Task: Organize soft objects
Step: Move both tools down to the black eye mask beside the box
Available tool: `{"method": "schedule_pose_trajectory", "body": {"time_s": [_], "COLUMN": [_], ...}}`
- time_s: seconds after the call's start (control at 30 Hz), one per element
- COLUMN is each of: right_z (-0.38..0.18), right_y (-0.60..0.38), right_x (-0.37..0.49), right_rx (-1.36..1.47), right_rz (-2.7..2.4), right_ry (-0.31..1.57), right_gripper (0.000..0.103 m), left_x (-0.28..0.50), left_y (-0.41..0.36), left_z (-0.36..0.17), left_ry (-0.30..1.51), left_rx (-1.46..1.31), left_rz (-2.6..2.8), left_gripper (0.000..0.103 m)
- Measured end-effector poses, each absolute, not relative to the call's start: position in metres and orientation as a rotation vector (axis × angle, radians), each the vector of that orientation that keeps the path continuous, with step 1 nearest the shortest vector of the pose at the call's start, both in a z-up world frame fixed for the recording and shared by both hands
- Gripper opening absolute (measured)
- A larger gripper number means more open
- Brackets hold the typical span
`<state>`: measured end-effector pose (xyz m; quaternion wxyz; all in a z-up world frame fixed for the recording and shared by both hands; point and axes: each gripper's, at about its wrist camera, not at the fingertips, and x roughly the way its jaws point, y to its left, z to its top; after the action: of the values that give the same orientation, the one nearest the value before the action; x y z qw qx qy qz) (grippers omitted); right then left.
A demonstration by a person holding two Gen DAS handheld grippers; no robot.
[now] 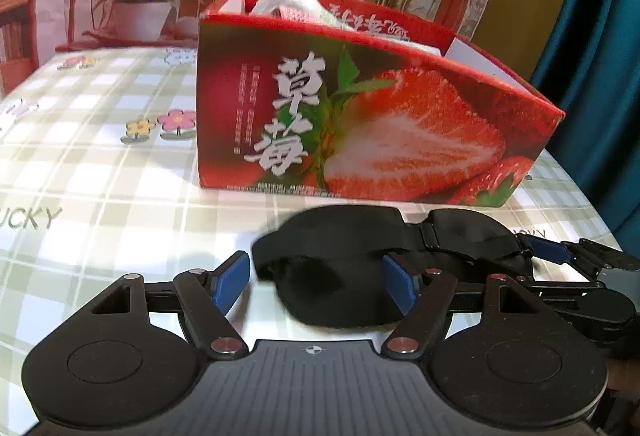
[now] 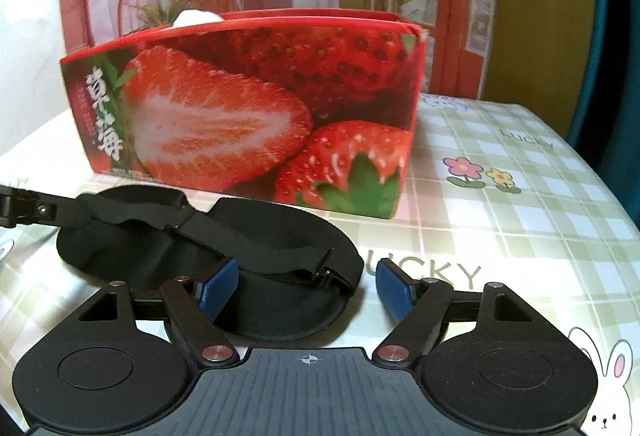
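Checked surface [image 1: 100, 163] under a printed backdrop. Strawberry box [image 1: 360, 115] stands open-topped at the back, white soft stuff already inside, likely the place for sorted items. Black eye mask [image 1: 340, 276] lies flat just before the box, strap across it. Left gripper [image 1: 318, 282] and right gripper [image 2: 308, 290] flank its ends, jaws apart, nothing clamped, probably set for a two-ended lift.

The red strawberry box [image 1: 376, 115] bears large white characters "草莓" on its front. Beside the box, the checked cloth [image 2: 520, 220] on the counter carries the grey word "LUCKY", printed several times.
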<state>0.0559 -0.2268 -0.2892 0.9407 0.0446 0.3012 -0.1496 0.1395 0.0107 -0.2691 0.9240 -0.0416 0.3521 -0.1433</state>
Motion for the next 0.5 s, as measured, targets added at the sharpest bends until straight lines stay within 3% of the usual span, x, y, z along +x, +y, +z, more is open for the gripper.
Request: {"method": "schedule_pose_trajectory", "body": {"time_s": [0.5], "right_z": [-0.2904], "right_y": [-0.2159], "right_x": [0.0581], "right_rx": [0.038], "right_rz": [-0.184], "right_ry": [0.614], "right_gripper": [0.070], "left_x": [0.1443], "left_y": [0.0191], "left_z": [-0.2750], "left_ry": [0.736], "left_rx": [-0.125], "left_rz": [-0.250], "left_gripper": [0.075]}}
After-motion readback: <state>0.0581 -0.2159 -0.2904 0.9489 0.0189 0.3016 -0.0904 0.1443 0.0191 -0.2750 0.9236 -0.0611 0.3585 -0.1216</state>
